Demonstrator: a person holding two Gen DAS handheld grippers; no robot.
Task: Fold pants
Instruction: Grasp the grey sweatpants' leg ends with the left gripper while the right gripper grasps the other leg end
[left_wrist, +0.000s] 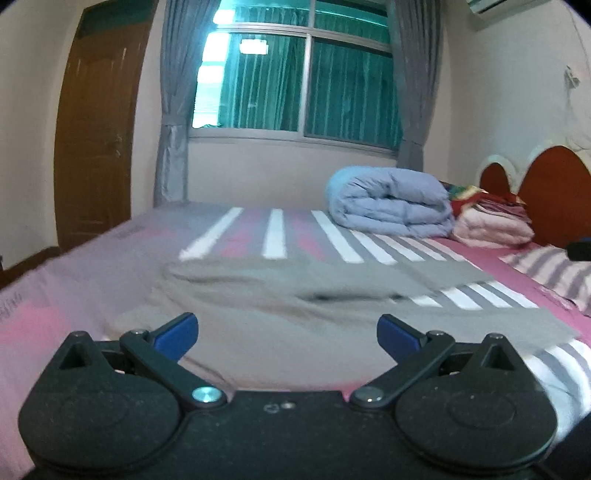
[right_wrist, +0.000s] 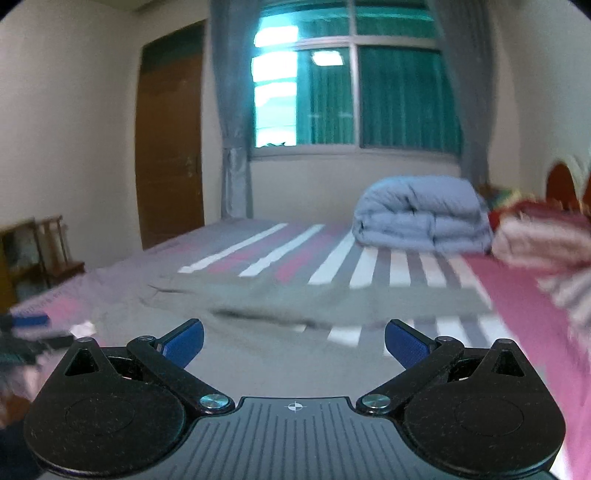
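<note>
Ahead of the left gripper (left_wrist: 287, 338) the blue pads stand wide apart with nothing between them, and the grey pants (left_wrist: 295, 295) lie low and flat on the bed (left_wrist: 92, 280) just in front — no raised obstacle close by. Farther ahead and to its right a rolled blue comforter (left_wrist: 391, 201) sits beside a stack of folded blankets (left_wrist: 491, 221), with a striped pillow (left_wrist: 550, 273) nearer on that side. The right gripper (right_wrist: 294, 343) is likewise spread wide over open bedding. To its left the other tool's blue tip (right_wrist: 29, 320) shows, blurred — the nearest thing in that direction.
</note>
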